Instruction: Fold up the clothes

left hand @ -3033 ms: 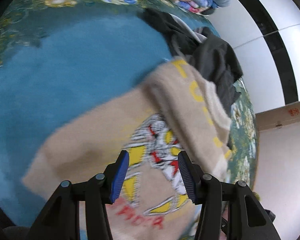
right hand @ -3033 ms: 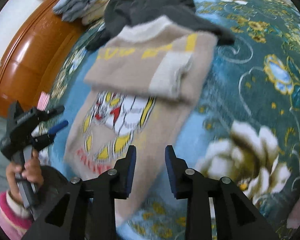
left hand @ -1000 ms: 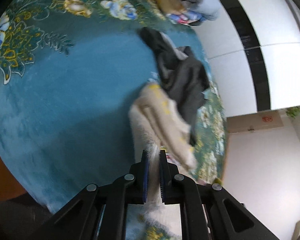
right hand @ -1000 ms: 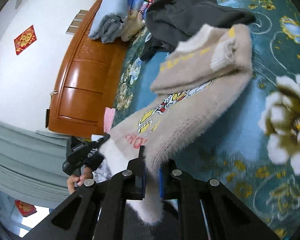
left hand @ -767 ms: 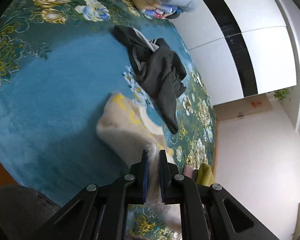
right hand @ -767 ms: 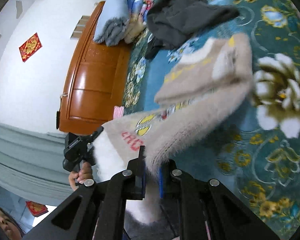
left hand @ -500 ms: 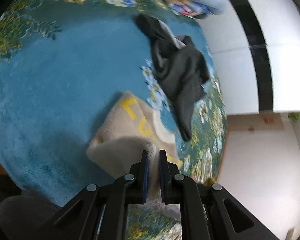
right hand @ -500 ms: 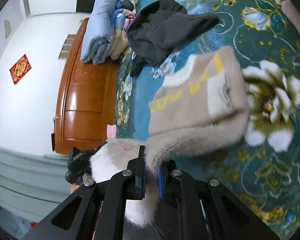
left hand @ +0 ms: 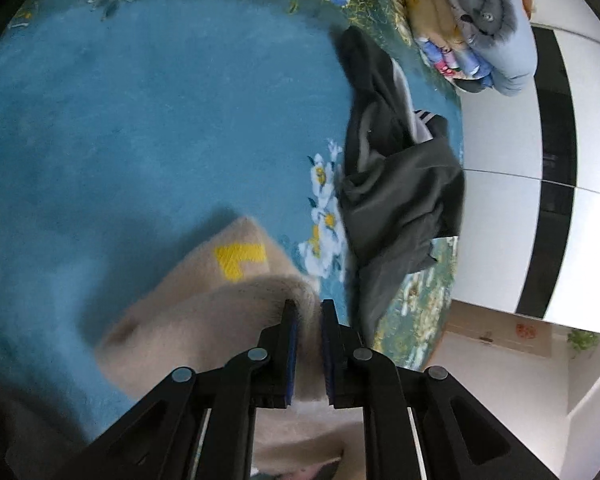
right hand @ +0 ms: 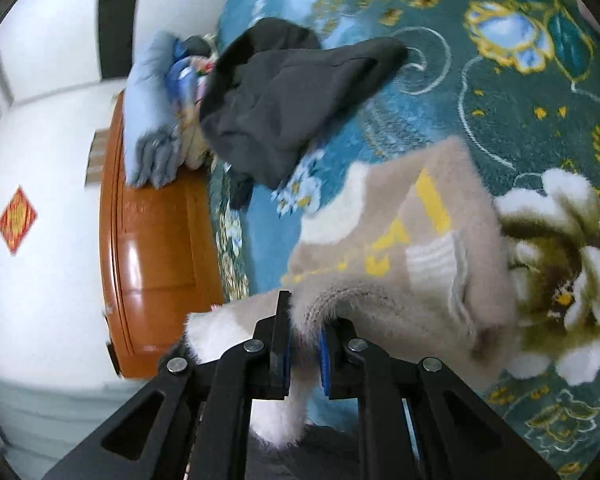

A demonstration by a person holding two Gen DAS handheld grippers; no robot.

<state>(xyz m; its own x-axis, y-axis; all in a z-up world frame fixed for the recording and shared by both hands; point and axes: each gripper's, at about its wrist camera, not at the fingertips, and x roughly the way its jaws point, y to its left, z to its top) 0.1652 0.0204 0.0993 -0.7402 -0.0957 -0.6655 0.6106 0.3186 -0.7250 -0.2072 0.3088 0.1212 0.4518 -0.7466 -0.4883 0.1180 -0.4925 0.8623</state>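
Note:
A fuzzy beige sweater (left hand: 204,304) with yellow letters lies on the blue floral carpet, its sleeves folded in; it also shows in the right wrist view (right hand: 412,240). My left gripper (left hand: 307,344) is shut on the sweater's bottom hem, which curls up over the folded upper part. My right gripper (right hand: 303,340) is shut on the other corner of the hem, whose white ribbed edge hangs below the jaws. The sweater's printed front is hidden under the raised fold.
A crumpled dark grey garment (left hand: 396,184) lies just beyond the sweater, also in the right wrist view (right hand: 284,100). Folded blankets (left hand: 476,24) are stacked at the far end by an orange wooden board (right hand: 156,240). White walls surround the carpet (left hand: 140,112).
Both grippers closed on the hem, lifted it and carried it forward over the sweater's upper part. The printed front is now covered and the sweater is doubled over.

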